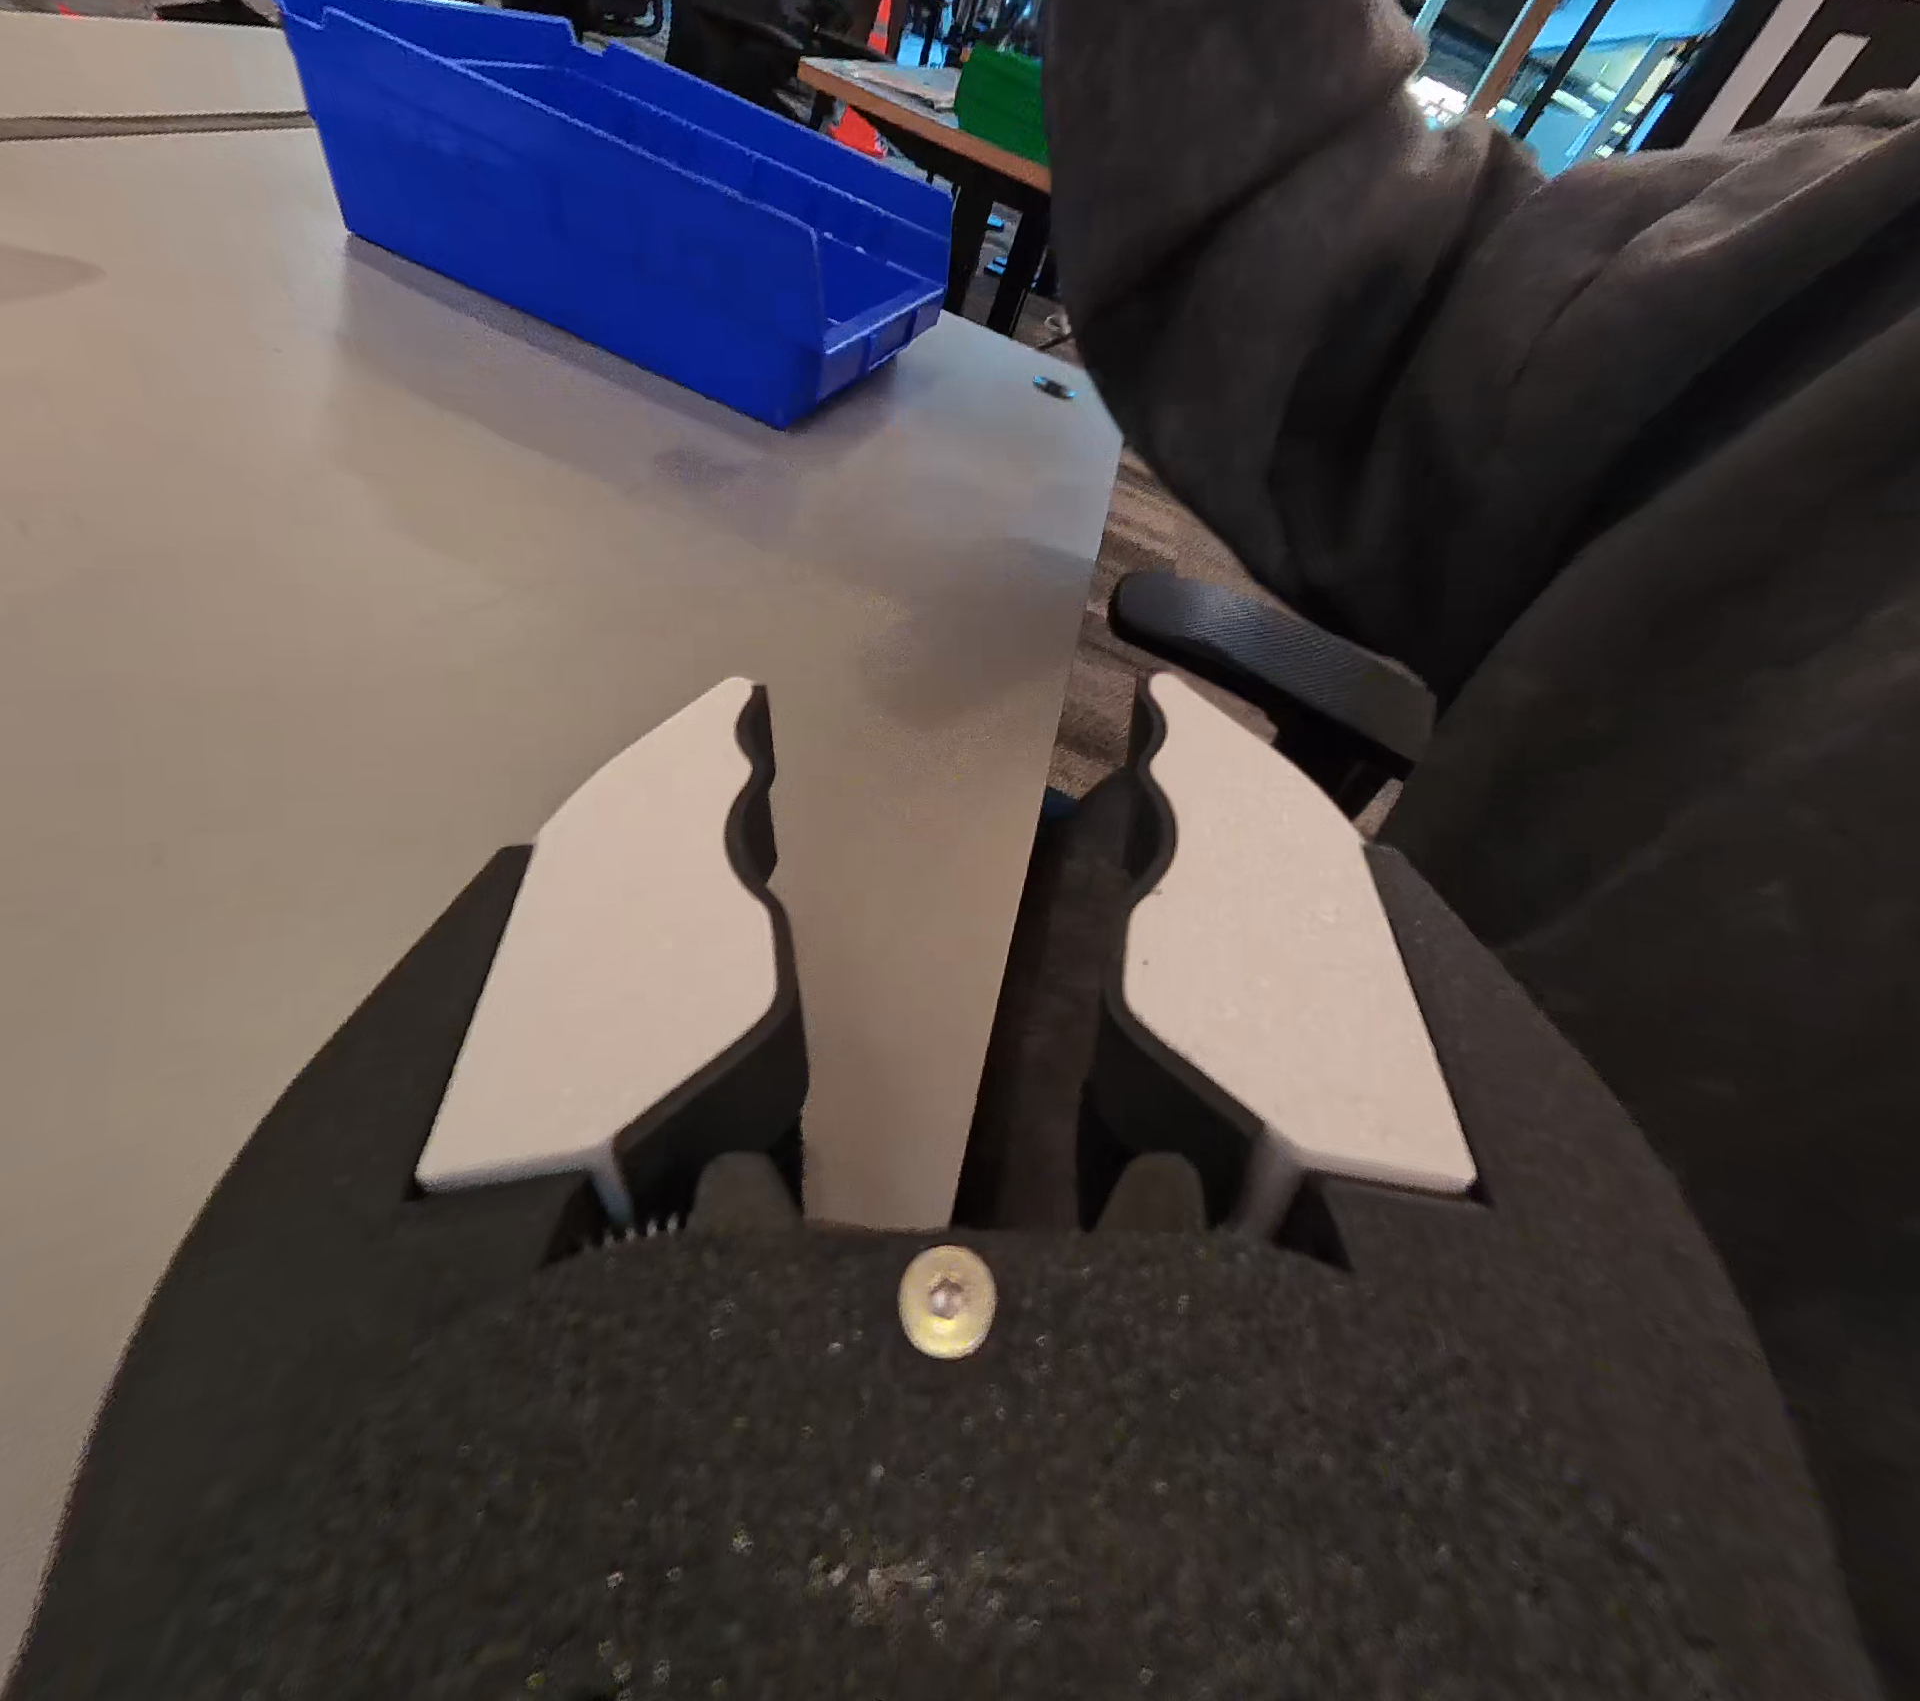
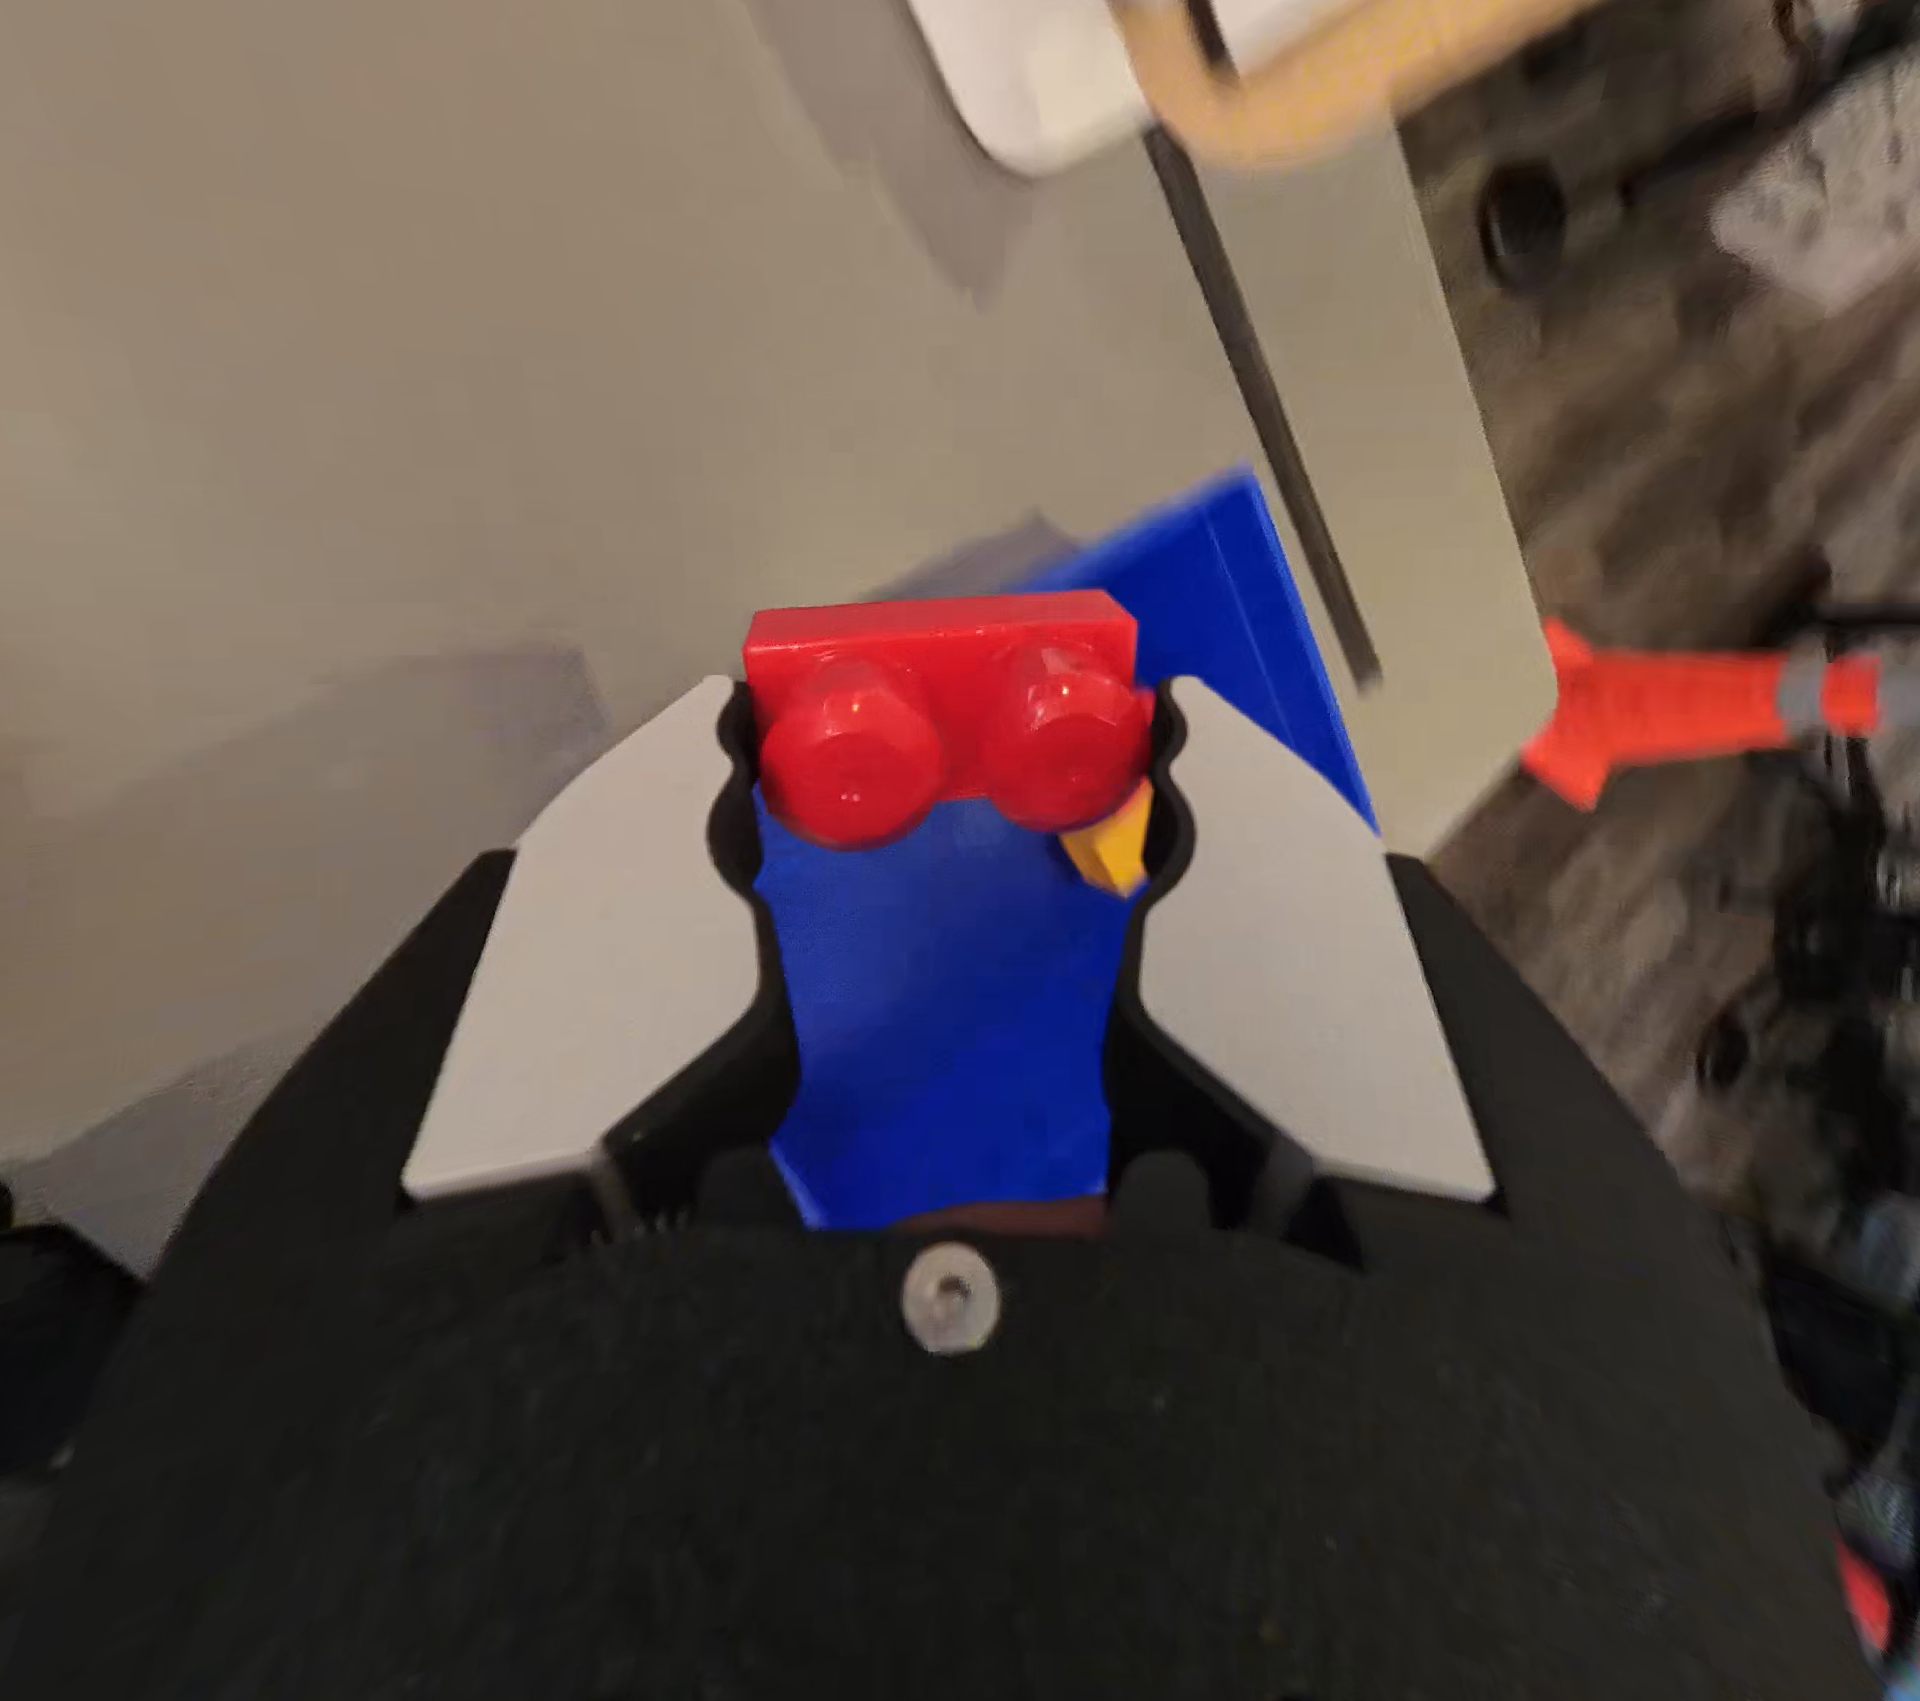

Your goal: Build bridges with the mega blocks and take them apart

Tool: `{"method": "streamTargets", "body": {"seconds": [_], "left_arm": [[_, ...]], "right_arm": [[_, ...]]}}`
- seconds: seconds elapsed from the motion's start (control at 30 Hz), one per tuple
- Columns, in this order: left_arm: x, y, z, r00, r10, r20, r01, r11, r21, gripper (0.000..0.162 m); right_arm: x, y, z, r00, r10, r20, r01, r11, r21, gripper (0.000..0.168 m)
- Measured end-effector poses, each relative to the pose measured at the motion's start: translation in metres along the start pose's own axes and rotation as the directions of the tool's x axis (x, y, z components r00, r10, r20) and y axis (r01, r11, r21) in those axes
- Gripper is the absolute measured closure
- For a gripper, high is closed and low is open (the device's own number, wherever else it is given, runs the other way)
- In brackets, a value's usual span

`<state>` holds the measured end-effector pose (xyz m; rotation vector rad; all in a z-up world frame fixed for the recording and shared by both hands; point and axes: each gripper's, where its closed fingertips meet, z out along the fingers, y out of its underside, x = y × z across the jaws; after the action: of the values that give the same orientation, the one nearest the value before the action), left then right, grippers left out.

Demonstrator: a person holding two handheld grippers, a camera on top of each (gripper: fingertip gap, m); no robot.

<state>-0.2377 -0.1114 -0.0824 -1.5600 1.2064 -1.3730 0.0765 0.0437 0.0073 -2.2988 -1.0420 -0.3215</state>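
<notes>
Overhead, right gripper (image 2: 951,695) clasping red block (image 2: 940,716) (two studs)

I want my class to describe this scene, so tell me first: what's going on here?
A person is working with two handheld grippers at a grey table. The right gripper is shut on a red block, held above a blue bin with a yellow piece inside. The left gripper is open and empty near the table's edge.
</notes>
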Motion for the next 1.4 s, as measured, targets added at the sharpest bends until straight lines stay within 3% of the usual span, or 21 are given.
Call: {"method": "streamTargets", "body": {"seconds": [0.17,0.3,0.43,0.63,0.73,0.8,0.87,0.93,1.0,1.03,1.1,1.17,1.27,1.4], "left_arm": [[0.002,0.004,0.009,1.000,0.016,-0.013,-0.016,0.999,-0.032,0.097],[0.000,0.013,0.014,1.000,0.010,-0.017,-0.012,0.997,-0.076,0.097],[0.000,0.020,0.014,1.000,0.017,-0.012,-0.018,0.994,-0.108,0.096],[0.000,0.025,0.013,1.000,0.029,0.001,-0.029,0.991,-0.130,0.094],[-0.003,0.023,0.011,0.998,0.052,0.036,-0.047,0.992,-0.120,0.093],[-0.010,0.023,0.009,0.995,0.055,0.080,-0.045,0.992,-0.118,0.091],[-0.019,0.023,0.008,0.992,0.038,0.117,-0.024,0.993,-0.116,0.089],[-0.028,0.025,0.007,0.988,0.019,0.154,0.000,0.993,-0.118,0.087],[-0.035,0.028,0.007,0.984,0.004,0.177,0.019,0.992,-0.127,0.086],[-0.037,0.030,0.007,0.983,0.001,0.183,0.025,0.990,-0.138,0.085],[-0.041,0.036,0.008,0.979,0.011,0.204,0.023,0.986,-0.164,0.083],[-0.044,0.043,0.009,0.975,0.041,0.218,0.005,0.978,-0.206,0.082],[-0.042,0.047,0.008,0.972,0.101,0.211,-0.042,0.962,-0.271,0.080],[-0.038,0.014,-0.029,0.950,0.251,0.188,-0.171,0.917,-0.361,0.079]], "right_arm": [[0.041,0.123,0.058,0.935,0.355,-0.018,-0.348,0.903,-0.252,0.095],[0.021,0.195,0.104,0.923,0.385,0.018,-0.325,0.800,-0.504,0.095],[-0.013,0.226,0.115,0.940,0.309,0.146,-0.149,0.754,-0.639,0.095],[-0.016,0.233,0.104,0.948,0.291,0.128,-0.134,0.731,-0.669,0.088],[0.000,0.196,0.077,0.957,0.286,0.056,-0.217,0.826,-0.520,0.082],[0.008,0.145,0.052,0.961,0.277,0.013,-0.264,0.927,-0.267,0.082],[-0.007,0.080,0.026,0.962,0.269,0.043,-0.271,0.960,0.063,0.083],[-0.057,0.015,0.002,0.955,0.215,0.205,-0.280,0.881,0.382,0.093],[-0.129,-0.029,-0.015,0.889,0.112,0.444,-0.369,0.750,0.550,0.092],[-0.165,-0.043,-0.020,0.822,0.054,0.567,-0.437,0.698,0.567,0.095],[-0.226,-0.056,-0.016,0.698,-0.028,0.716,-0.515,0.675,0.528,0.099],[-0.258,-0.061,0.002,0.703,-0.039,0.710,-0.498,0.686,0.531,0.098],[-0.282,-0.054,0.018,0.729,-0.072,0.681,-0.397,0.766,0.506,0.096],[-0.286,-0.053,0.010,0.699,-0.101,0.708,-0.408,0.757,0.511,0.101]]}}
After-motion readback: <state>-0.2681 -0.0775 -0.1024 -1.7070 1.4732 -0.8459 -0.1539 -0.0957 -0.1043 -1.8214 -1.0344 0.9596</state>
